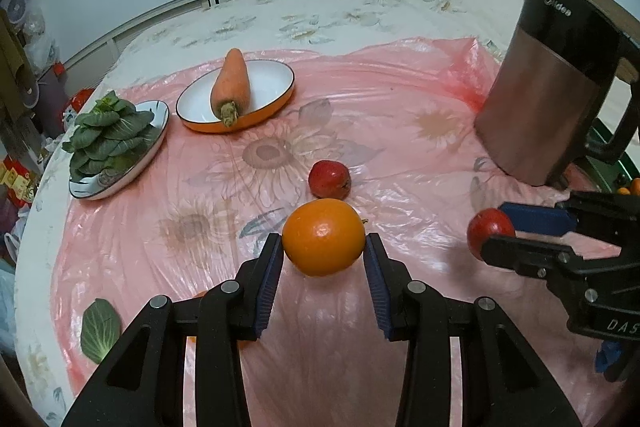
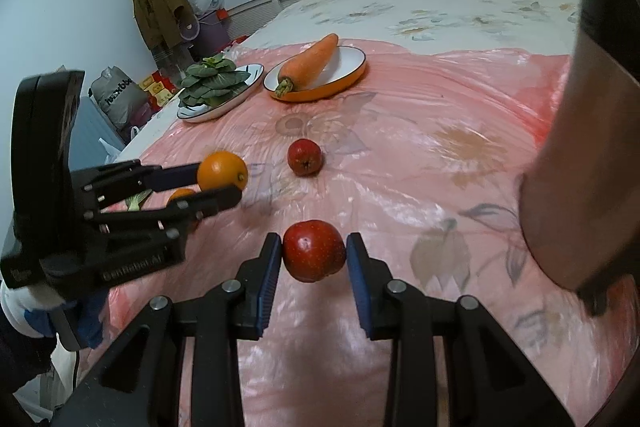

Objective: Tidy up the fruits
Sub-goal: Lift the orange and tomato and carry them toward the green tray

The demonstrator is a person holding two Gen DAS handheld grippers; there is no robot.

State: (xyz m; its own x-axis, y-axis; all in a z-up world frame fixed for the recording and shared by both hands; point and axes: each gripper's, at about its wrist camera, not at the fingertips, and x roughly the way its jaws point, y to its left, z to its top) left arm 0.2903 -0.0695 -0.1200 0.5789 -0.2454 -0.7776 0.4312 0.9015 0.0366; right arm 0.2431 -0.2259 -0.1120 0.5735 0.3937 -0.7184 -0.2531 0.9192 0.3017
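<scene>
Both fruits are lifted, none yet put away. The left hand-held gripper [image 1: 324, 247] clamps an orange [image 1: 323, 235] above the bed's [image 1: 360, 11] near edge; the right hand-held gripper [image 2: 313, 251] clamps a red fruit [image 2: 314, 250]. Another red fruit [image 1: 329, 179] lies mid-bed, still to collect.

An orange fruit [image 1: 323, 236] and red fruits [image 1: 329, 179] sit near a translucent pink sheet [image 1: 400, 99] over faded sunflower print. Beyond it, an orange-rimmed white dish [image 1: 276, 85] carries an orange carrot [image 1: 232, 85].
</scene>
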